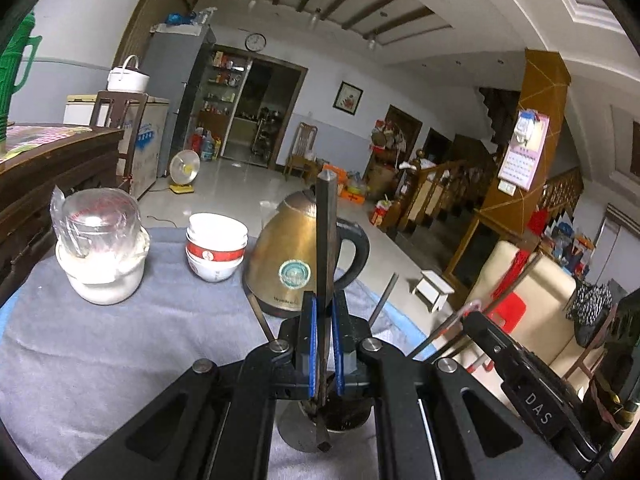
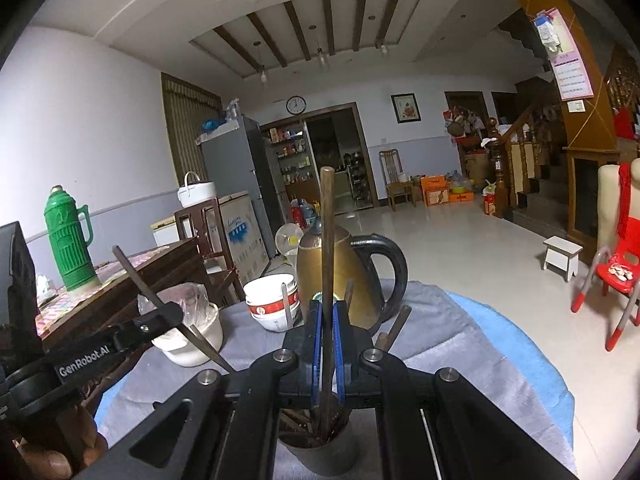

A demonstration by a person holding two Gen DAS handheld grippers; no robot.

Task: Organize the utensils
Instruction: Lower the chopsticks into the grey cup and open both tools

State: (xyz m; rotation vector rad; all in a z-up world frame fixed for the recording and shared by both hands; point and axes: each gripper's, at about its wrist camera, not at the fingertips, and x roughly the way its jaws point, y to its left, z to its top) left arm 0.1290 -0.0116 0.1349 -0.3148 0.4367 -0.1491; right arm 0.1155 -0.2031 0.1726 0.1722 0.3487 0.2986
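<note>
table under grey cloth [image 2: 448, 344] | brass kettle [image 1: 296, 256], bowls [image 1: 216, 248] behind | metal cup [image 2: 316, 456] gathers chopsticks | left gripper [image 1: 325, 344], right gripper [image 2: 328, 352] each pinch one chopstick [image 1: 325, 240] upright above cup, seemingly for dropping in

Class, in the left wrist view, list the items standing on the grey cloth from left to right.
Plastic-wrapped white container → stacked bowls → brass kettle.

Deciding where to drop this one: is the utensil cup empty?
Not empty: the cup below the right gripper already holds several dark chopsticks.
</note>
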